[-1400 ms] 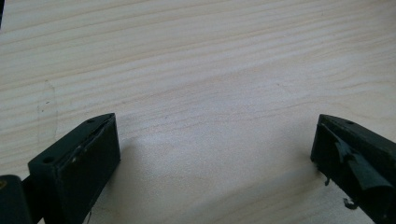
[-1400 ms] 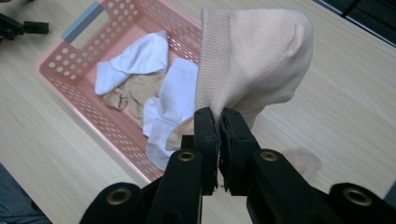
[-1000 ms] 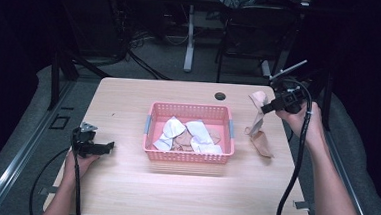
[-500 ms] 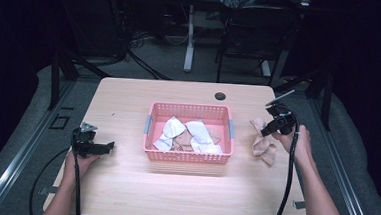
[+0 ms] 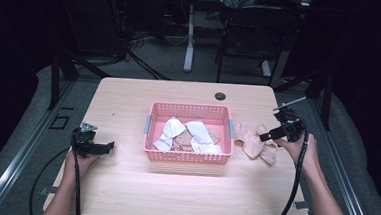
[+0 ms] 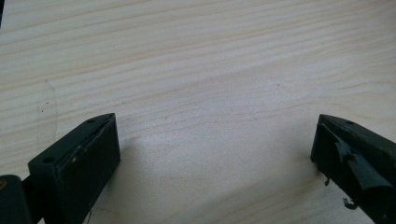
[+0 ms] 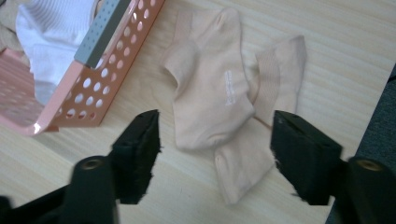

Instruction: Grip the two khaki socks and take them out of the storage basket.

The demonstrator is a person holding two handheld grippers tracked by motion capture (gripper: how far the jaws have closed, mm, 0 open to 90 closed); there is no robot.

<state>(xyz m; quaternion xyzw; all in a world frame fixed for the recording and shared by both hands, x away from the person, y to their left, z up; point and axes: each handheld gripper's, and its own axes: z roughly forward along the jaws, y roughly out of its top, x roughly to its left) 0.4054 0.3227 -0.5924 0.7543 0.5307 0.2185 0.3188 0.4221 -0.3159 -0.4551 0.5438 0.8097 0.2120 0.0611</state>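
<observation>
Two beige socks [image 5: 254, 141] lie crumpled on the table just right of the pink basket [image 5: 188, 156]. My right gripper [image 5: 267, 137] hovers low at their right edge; its jaws have just been opening. In the right gripper view the right gripper [image 7: 215, 123] stands open, with the beige socks [image 7: 212, 93] flat on the wood between and beyond its jaws and no pad pressing on them. The basket holds white socks [image 5: 197, 133] and beige ones. My left gripper [image 5: 107, 147] rests on the table to the left, and the left gripper view shows the left gripper [image 6: 215, 130] open over bare wood.
The basket's corner [image 7: 88, 93] sits close to the left of the socks in the right gripper view. A round cable hole [image 5: 220, 96] is at the table's [image 5: 173, 196] far edge. The table's right edge is near my right hand. Chairs and stands sit behind in the dark.
The right hand came down from above the table with the beige socks, laid them beside the basket, and its jaws opened off them. The left gripper stayed where it was.
</observation>
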